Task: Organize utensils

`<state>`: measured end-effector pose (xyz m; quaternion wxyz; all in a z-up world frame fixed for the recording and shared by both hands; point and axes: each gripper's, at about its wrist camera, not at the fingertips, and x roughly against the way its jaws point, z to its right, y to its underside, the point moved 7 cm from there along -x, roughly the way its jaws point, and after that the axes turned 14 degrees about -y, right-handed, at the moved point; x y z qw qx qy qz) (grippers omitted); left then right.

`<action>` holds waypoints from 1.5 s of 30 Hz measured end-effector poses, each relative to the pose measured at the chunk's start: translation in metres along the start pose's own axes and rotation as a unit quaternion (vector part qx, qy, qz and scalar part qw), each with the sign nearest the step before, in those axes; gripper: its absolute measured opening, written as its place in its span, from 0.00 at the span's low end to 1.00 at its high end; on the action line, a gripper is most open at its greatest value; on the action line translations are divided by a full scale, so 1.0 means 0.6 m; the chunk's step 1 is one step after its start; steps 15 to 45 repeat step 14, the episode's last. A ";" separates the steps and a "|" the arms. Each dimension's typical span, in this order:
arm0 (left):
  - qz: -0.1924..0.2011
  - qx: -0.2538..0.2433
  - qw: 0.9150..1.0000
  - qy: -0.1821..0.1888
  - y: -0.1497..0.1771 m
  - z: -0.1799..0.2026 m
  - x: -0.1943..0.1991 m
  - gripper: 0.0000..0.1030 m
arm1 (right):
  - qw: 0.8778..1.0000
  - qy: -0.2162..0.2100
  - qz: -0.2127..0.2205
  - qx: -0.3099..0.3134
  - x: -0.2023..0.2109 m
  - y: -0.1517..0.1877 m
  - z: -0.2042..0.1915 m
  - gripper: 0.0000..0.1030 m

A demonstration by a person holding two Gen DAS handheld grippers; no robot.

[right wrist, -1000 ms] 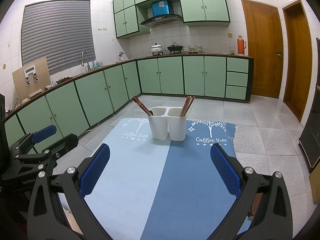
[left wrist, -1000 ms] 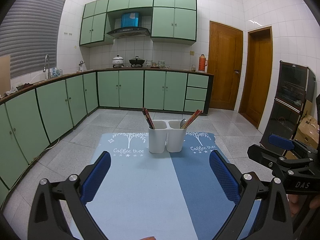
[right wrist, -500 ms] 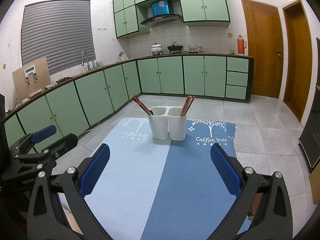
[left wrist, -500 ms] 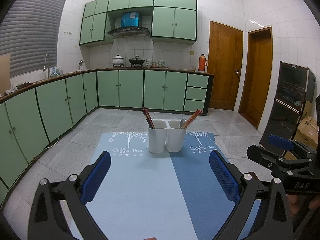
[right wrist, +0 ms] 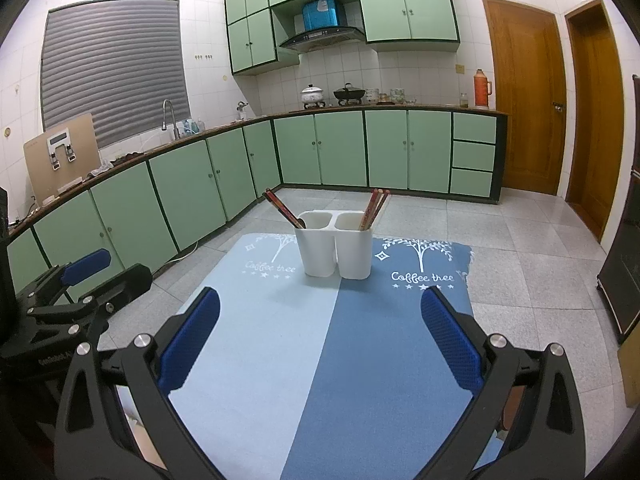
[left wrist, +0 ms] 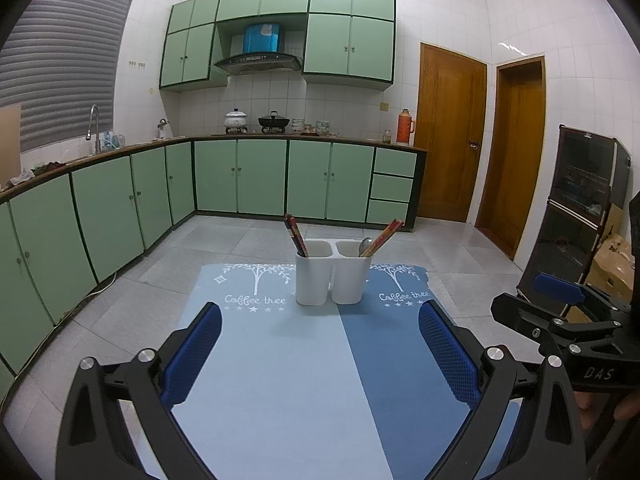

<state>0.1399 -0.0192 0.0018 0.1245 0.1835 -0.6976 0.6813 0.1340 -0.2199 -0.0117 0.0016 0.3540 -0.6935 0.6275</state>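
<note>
A white two-compartment utensil holder [left wrist: 333, 276] [right wrist: 335, 249] stands at the far end of a two-tone blue table mat [left wrist: 304, 376] [right wrist: 320, 356]. Its left compartment holds reddish chopsticks [left wrist: 295, 235] [right wrist: 280, 207]. Its right compartment holds more chopsticks [left wrist: 383, 236] [right wrist: 375, 207] and a metal spoon [left wrist: 365, 245]. My left gripper [left wrist: 320, 354] is open and empty, hovering over the near part of the mat. My right gripper [right wrist: 320, 348] is open and empty beside it, and also shows at the right edge of the left wrist view [left wrist: 560, 320].
Green kitchen cabinets [left wrist: 120, 204] run along the left and back walls. Two wooden doors [left wrist: 452, 136] stand at the back right. A dark cabinet [left wrist: 580, 208] and cardboard boxes [left wrist: 616, 260] stand at the right. Grey tiled floor surrounds the table.
</note>
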 end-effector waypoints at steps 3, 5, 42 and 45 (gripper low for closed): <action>0.001 -0.001 1.000 0.000 0.000 0.001 0.001 0.94 | 1.000 0.000 0.000 -0.002 -0.003 0.005 0.001 0.95; 0.001 -0.001 1.000 0.000 0.000 0.000 0.000 0.94 | 1.000 0.000 0.000 -0.003 -0.004 0.006 0.002 0.95; 0.000 -0.001 1.000 -0.001 0.000 0.001 0.000 0.94 | 1.000 0.000 -0.001 -0.006 -0.007 0.004 0.004 0.95; 0.000 -0.001 1.000 -0.001 0.000 0.001 0.000 0.94 | 1.000 0.000 -0.001 -0.006 -0.007 0.004 0.004 0.95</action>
